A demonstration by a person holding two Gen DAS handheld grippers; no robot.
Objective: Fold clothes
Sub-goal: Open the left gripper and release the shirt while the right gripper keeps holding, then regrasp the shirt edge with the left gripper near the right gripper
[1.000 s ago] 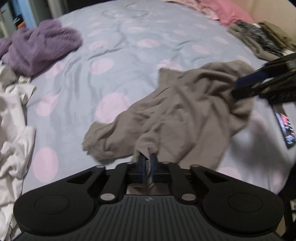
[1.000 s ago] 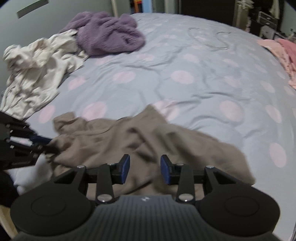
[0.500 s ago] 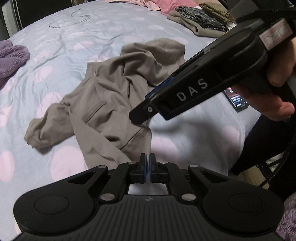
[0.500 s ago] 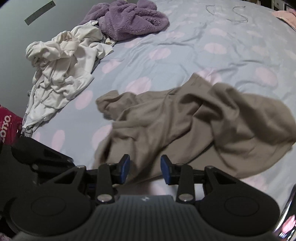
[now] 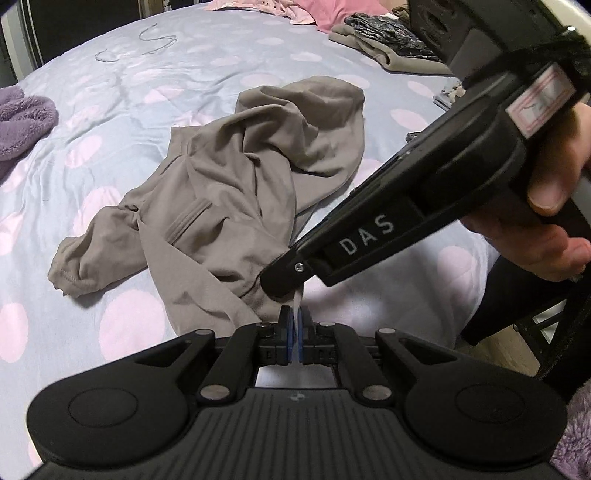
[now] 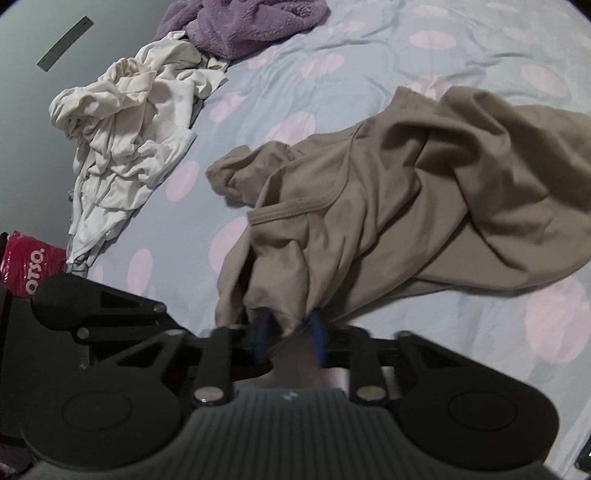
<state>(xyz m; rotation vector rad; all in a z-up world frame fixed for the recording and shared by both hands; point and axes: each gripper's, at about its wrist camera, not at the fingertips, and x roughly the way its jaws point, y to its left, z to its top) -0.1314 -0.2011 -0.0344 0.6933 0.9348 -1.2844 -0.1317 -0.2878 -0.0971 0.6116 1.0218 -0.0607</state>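
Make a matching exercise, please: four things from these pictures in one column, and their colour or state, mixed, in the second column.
Things:
1. left tool
2. fluffy garment
3. crumpled shirt
4. bedsheet

States:
a. purple
b. blue with pink dots
c. shut on the taupe garment
d. white

Pairs: 1-c, 2-a, 3-d, 4-b

Left gripper (image 5: 294, 328) clamped; right gripper (image 6: 290, 330) parted (blurred), tip just ahead.
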